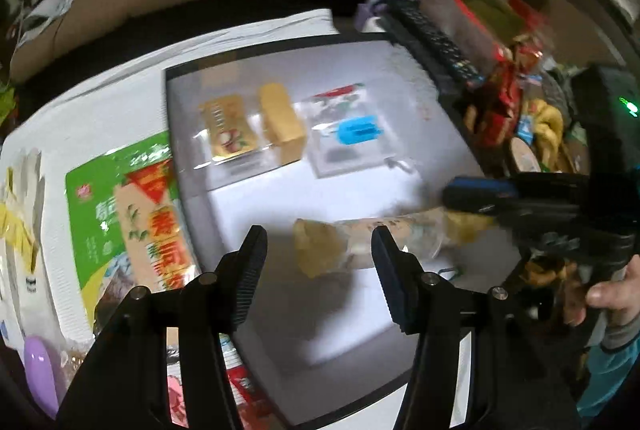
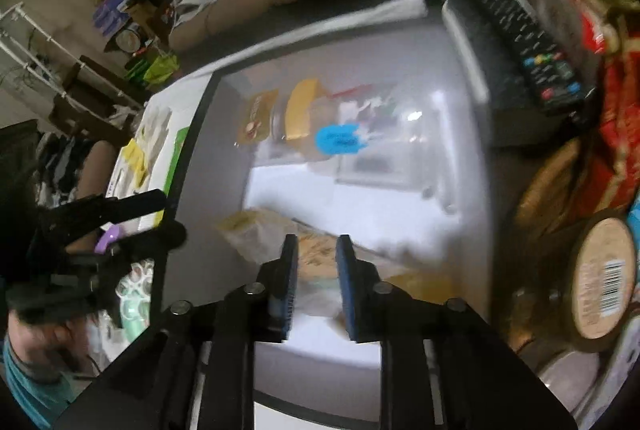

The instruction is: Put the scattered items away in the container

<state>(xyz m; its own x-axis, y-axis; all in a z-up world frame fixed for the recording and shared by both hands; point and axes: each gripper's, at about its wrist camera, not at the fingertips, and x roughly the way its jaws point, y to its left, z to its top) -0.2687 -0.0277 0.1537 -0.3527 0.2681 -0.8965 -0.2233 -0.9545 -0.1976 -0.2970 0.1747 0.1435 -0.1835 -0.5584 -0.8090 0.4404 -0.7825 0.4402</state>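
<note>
A white, dark-rimmed container holds a yellow cake packet and a clear packet with a blue piece. My right gripper is shut on one end of a long clear-wrapped yellow snack and holds it over the container floor. My left gripper is open and empty, its fingers on either side of the snack's other end, nearer the camera.
A green food bag, white gloves and a purple object lie left of the container. A black remote rests on its far rim. Red packets and a round tub crowd the right side.
</note>
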